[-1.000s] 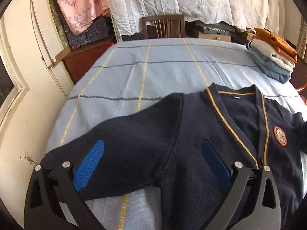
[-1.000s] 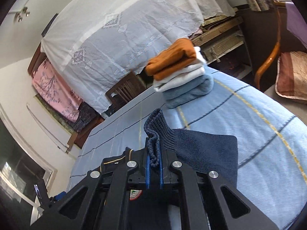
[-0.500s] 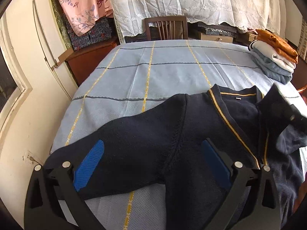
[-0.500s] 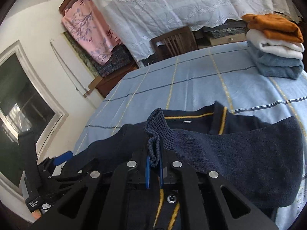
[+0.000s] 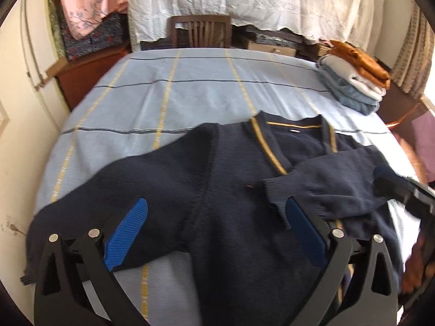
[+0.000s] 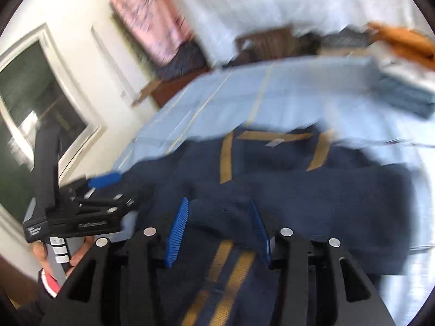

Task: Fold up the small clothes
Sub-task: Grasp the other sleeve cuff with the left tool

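Note:
A navy cardigan [image 5: 223, 179] with yellow trim lies flat on the light blue checked bed cover [image 5: 206, 92]. Its right sleeve [image 5: 331, 182] is folded across the chest; the left sleeve [image 5: 108, 193] stretches out to the left. My left gripper [image 5: 214, 233] is open and empty just above the cardigan's body. My right gripper [image 6: 217, 233] is open over the folded sleeve [image 6: 312, 203], holding nothing; that view is blurred. The right gripper also shows at the right edge of the left wrist view [image 5: 407, 198].
A stack of folded clothes [image 5: 353, 78], orange on top, sits at the bed's far right corner. A wooden chair [image 5: 201, 31] and white lace curtain [image 5: 258, 0] stand behind the bed. A wall and window [image 6: 35, 108] are on the left.
My right gripper carried the right sleeve across the cardigan's chest, laid it down and opened, letting go of the cuff. My left gripper stayed open over the cardigan.

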A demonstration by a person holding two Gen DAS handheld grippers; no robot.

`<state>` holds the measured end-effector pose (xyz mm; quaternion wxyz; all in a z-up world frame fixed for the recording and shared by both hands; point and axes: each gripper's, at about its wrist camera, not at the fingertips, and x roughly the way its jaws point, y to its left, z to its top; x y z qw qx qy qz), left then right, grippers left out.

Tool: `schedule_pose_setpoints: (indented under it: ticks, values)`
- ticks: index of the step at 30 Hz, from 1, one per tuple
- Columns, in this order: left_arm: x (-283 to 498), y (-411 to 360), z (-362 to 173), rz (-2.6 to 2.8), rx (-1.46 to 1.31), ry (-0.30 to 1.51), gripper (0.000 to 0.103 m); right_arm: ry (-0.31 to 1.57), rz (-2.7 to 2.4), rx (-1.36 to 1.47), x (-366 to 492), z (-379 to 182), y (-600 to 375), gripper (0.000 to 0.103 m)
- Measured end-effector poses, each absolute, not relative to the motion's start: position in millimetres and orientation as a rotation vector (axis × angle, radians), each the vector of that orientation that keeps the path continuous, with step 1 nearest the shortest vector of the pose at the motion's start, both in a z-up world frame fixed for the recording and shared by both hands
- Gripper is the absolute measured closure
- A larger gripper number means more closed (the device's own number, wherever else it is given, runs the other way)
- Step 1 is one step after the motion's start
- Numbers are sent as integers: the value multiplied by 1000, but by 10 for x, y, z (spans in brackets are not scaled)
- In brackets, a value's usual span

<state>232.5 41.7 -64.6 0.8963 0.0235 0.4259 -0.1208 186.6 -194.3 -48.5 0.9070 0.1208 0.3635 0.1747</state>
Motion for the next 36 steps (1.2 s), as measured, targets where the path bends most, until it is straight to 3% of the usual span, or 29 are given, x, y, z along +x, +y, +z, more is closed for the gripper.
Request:
schedule_pose_setpoints:
  ticks: [3,10,17,21,24,26,30,36]
  values:
    - [2333,342,-649,-320,5,910,4,627,133,196,1693,-317,-2481,56]
    - [2520,6,-831,-477,-153,1095,4,574,84,335,1728,-277,-3118,57]
    - [2618,-212,-1061,-509,-205,1200,25,543,160,420,1822,-445,-3278,57]
    - [2648,-227,-1092,-479,-241,1186,26,511,191,517,1762,-467,-3486,57]
    - [2658,-182,-1080,-438,-256,1158,44,520,199,559,1778,-510,-3570,57]
    - [2664,-153,-1062,-407,-246,1137,65,527,193,574,1793,-530,-3605,60]
    - [2599,-122,-950,-401,-222,1066,92,529,191,572,1805,-544,-3605,64]
    - [2408,70,-706,-383,-260,975,94,558,170,585,1825,-623,-3625,68]
